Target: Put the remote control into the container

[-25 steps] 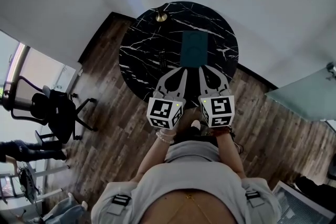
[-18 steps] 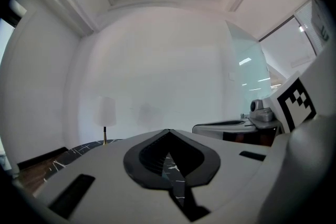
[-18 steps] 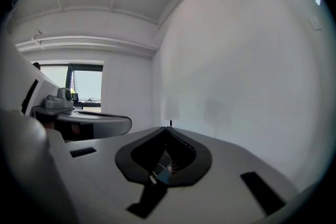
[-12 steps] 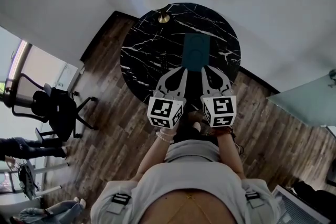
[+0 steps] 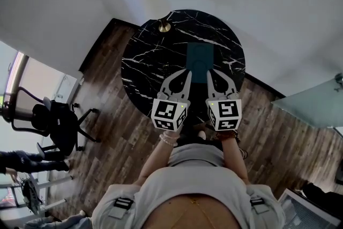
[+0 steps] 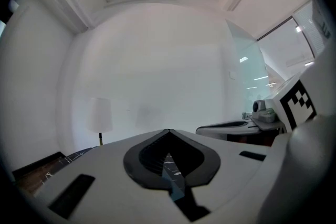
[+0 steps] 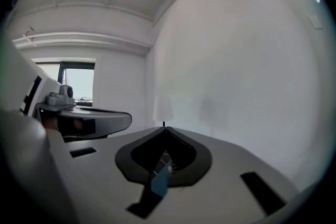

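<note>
A teal rectangular container (image 5: 199,59) lies on the round black marble table (image 5: 144,56), right of its middle. Left of the container a dark, slim shape (image 5: 168,65), likely the remote control, is hard to make out against the black top. My left gripper (image 5: 187,72) is shut and empty, its tips over the table's near part by the container's near left corner. My right gripper (image 5: 209,72) is also shut and empty, its tips at the container's near right corner. In both gripper views the jaws meet at the tips (image 6: 168,131) (image 7: 165,128), hiding the table.
A small lamp with a brass base (image 5: 164,26) and white shade (image 6: 100,114) stands at the table's far edge, against the white wall. Wood floor surrounds the table. A black office chair (image 5: 56,118) stands at the left, and a glass panel (image 5: 313,99) at the right.
Both grippers have moved forward, side by side, and their tips now overlap the container's near end. Their jaws stayed shut.
</note>
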